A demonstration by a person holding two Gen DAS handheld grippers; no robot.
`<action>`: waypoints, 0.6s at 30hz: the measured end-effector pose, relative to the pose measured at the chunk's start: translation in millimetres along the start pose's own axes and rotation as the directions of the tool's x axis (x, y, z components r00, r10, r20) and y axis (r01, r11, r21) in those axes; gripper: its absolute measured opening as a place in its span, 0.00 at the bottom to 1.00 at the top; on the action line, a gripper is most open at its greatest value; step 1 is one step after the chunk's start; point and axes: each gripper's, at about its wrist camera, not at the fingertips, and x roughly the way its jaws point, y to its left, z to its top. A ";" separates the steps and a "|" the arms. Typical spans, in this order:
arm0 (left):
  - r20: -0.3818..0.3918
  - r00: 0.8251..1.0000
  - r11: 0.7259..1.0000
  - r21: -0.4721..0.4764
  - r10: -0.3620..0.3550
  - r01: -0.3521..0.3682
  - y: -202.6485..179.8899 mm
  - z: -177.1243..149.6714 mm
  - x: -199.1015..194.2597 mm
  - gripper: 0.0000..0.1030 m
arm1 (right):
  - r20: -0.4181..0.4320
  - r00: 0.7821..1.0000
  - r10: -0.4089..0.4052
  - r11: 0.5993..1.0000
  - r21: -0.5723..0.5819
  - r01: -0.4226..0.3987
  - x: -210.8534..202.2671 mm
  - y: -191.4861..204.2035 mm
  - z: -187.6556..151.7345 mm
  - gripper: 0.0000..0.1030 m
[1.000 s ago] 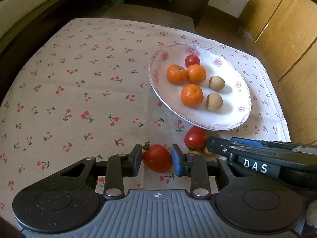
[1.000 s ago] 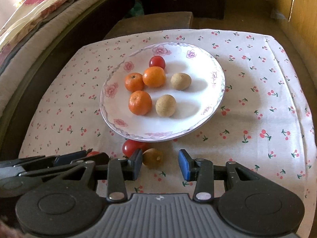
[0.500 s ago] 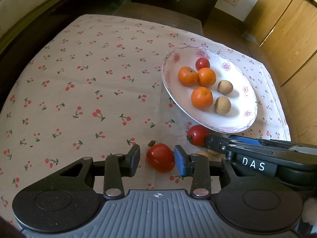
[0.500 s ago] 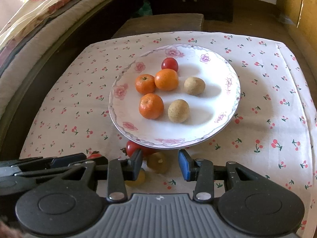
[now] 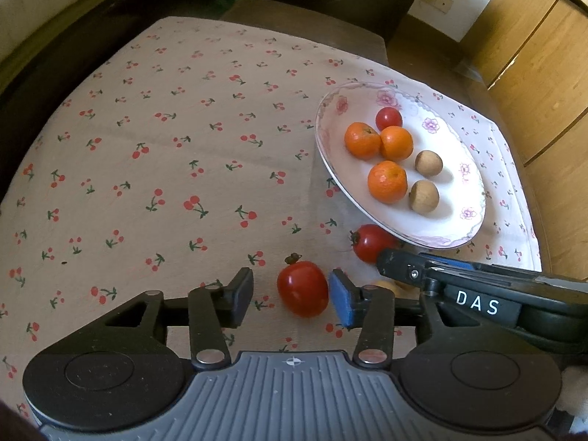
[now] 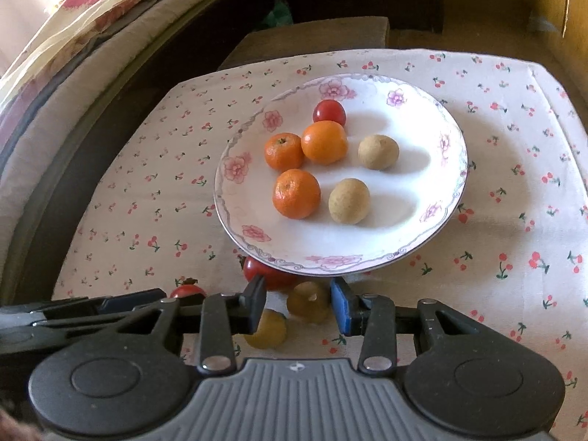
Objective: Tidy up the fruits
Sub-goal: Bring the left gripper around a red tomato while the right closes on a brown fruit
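Both spread wide: left hand-held gripper (image 5: 291, 296) straddles a tomato (image 5: 302, 288), right hand-held gripper (image 6: 298, 303) a longan (image 6: 308, 301); the plate (image 6: 422, 235) rim crowds them.

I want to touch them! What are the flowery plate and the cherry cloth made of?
The plate looks like glazed ceramic or porcelain: white, smooth and slightly shiny, with printed pink flowers on the rim; it could also be melamine. The cloth looks like thin woven fabric, probably cotton: matte, with soft creases and a printed cherry pattern.

Glossy white floral ceramic plate (image 6: 450, 169) on a matt cherry-print cotton tablecloth (image 5: 165, 169); shiny smooth red tomato (image 5: 302, 289), dull rough tan longans (image 6: 349, 201), grainy wooden cabinet (image 5: 533, 73) upper right.
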 end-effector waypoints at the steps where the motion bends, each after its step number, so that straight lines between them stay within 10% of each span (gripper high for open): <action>1: 0.001 1.000 1.000 -0.001 -0.006 0.006 0.5 0.2 -0.4 0.60 | -0.005 1.000 -0.001 1.000 -0.009 0.001 -0.5 0.3 -0.6 0.31; 18: 0.004 1.000 0.999 0.033 0.009 -0.009 -14.5 -4.0 9.5 0.57 | -0.004 0.990 -0.140 0.978 -0.160 0.137 -24.9 1.6 -19.8 0.27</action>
